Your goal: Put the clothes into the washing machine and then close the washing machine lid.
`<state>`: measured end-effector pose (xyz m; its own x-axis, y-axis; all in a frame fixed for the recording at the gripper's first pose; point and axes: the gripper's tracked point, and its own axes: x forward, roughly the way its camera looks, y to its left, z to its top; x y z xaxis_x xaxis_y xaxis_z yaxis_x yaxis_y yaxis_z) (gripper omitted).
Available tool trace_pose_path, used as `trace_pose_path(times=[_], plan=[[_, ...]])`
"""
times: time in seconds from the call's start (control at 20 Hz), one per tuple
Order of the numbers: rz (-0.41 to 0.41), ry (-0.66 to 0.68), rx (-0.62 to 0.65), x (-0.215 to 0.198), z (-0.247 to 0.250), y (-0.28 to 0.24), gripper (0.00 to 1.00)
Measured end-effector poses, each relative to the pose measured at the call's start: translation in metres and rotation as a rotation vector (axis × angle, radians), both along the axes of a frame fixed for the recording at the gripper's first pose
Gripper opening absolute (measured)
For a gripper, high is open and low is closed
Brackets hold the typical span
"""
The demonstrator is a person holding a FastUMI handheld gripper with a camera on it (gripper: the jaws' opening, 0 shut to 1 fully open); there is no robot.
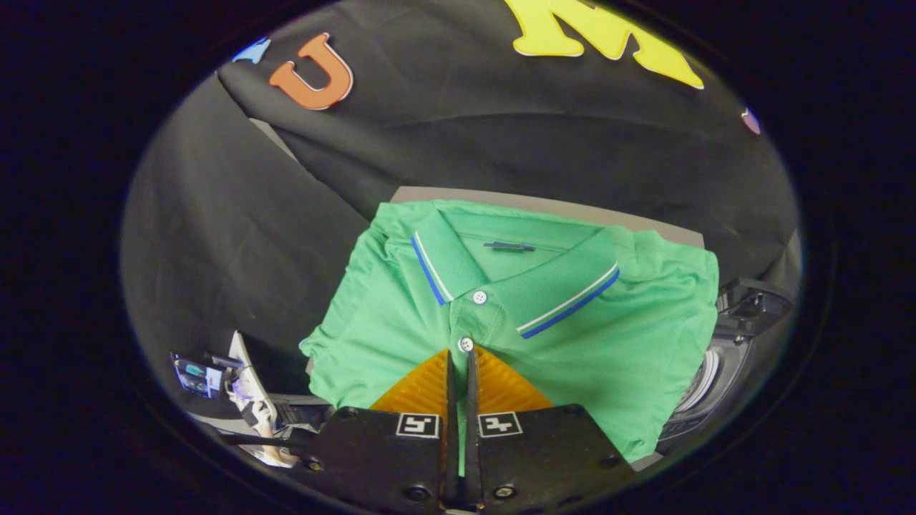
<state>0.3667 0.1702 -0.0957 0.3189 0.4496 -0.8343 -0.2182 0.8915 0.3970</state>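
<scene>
A folded green polo shirt (572, 336) with a blue and white striped collar lies just ahead of the fingers and spreads to both sides of them. My gripper (459, 355) is shut on the shirt's front placket, just below the lower white button (466, 344), and a thin strip of green cloth shows between the two fingers. The washing machine (723, 372) stands to the right of the shirt, dark, with the pale rim of its opening showing past the shirt's right edge. I cannot tell how its lid stands.
A grey surface (544, 205) shows behind the shirt's collar. Left of the fingers, low down, are a small lit screen (197, 377) and a hand (259, 413) beside a white object. Black cloth hangs behind everything.
</scene>
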Motion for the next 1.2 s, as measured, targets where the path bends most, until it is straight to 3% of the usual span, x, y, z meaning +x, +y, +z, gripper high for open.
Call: trace_pose_path(times=[0.45, 0.7, 1.2], plan=[[0.049, 0.005, 0.154, -0.01, 0.032, -0.035, 0.07], [-0.013, -0.05, 0.177, -0.011, 0.055, -0.06, 0.07], [-0.219, -0.122, 0.117, -0.037, 0.07, -0.099, 0.07]])
